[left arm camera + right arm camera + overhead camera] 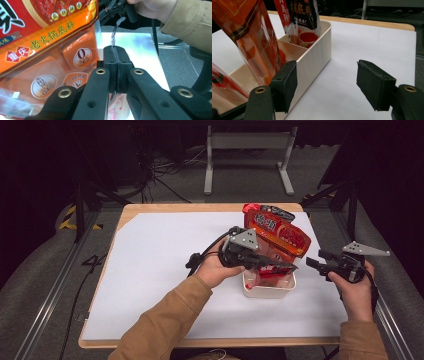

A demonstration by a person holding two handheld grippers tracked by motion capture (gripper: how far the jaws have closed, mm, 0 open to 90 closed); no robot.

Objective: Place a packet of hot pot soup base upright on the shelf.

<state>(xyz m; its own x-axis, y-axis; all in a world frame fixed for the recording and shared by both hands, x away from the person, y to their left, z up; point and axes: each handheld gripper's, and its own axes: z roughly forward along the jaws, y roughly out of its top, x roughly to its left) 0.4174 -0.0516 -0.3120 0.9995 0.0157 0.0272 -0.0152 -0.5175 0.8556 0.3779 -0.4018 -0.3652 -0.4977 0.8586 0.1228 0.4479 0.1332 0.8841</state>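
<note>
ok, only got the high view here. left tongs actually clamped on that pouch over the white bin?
Observer: Yes. The left tongs are shut on the pouch, pinching its thin sealed edge.
Operator: Right tongs?
Observer: The right tongs are open, nothing between them, beside the bin wall.
Operator: Bin divided?
Observer: Yes, there is a divider. A second pouch stands in the compartment beyond it.

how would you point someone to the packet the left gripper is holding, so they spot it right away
On the white sheet covering the table, find the cream divided box near the right side. Several red sauce packets stand in it; the held packet is the one nearest the person, low over the box. Unlike the tall orange-banded packet behind it, its thin edge is clamped in the shut left gripper.
</note>
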